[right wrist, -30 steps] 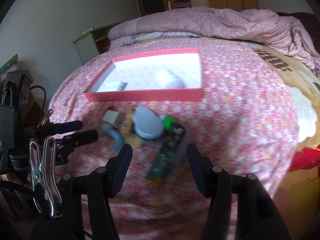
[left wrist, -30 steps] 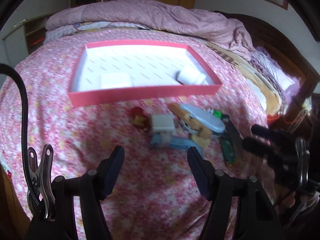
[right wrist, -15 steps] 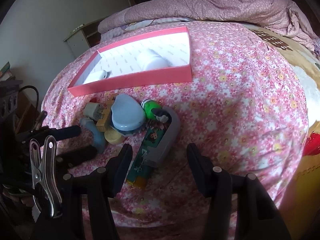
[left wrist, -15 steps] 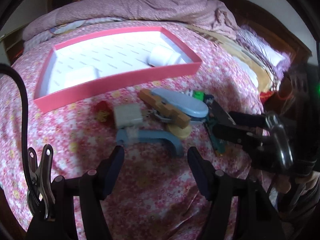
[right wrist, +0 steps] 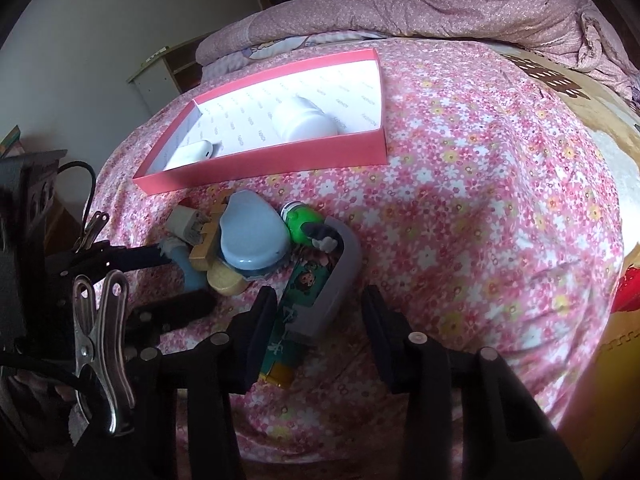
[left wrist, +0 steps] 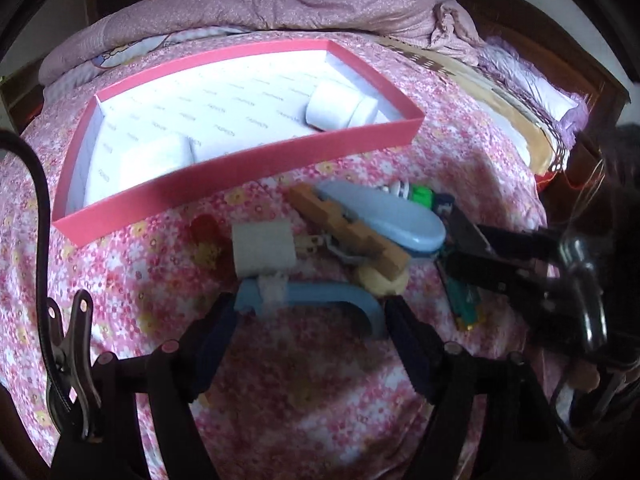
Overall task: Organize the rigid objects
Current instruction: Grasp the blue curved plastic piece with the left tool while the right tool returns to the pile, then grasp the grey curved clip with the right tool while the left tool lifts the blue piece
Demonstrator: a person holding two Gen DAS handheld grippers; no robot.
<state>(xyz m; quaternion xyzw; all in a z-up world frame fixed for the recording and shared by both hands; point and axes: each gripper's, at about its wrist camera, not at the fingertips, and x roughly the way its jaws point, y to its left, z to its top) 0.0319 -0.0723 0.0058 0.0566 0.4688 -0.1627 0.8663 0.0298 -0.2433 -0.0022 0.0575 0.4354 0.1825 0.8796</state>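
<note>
- Blue hook (left wrist: 320,300): left gripper (left wrist: 310,328) has closed in, jaws released, now straddling it.
- Right gripper (right wrist: 316,320) likewise released, nearing grey clamp (right wrist: 332,292).
- Pickups look imminent; pink box (left wrist: 240,172) awaits.

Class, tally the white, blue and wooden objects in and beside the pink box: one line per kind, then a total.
White: 3 (round plastic bottle, rounded earbud case, square plug block)
Blue: 2 (oval lidded case, curved plastic hook)
Wooden: 2 (notched block, round disc)
Total: 7
</note>
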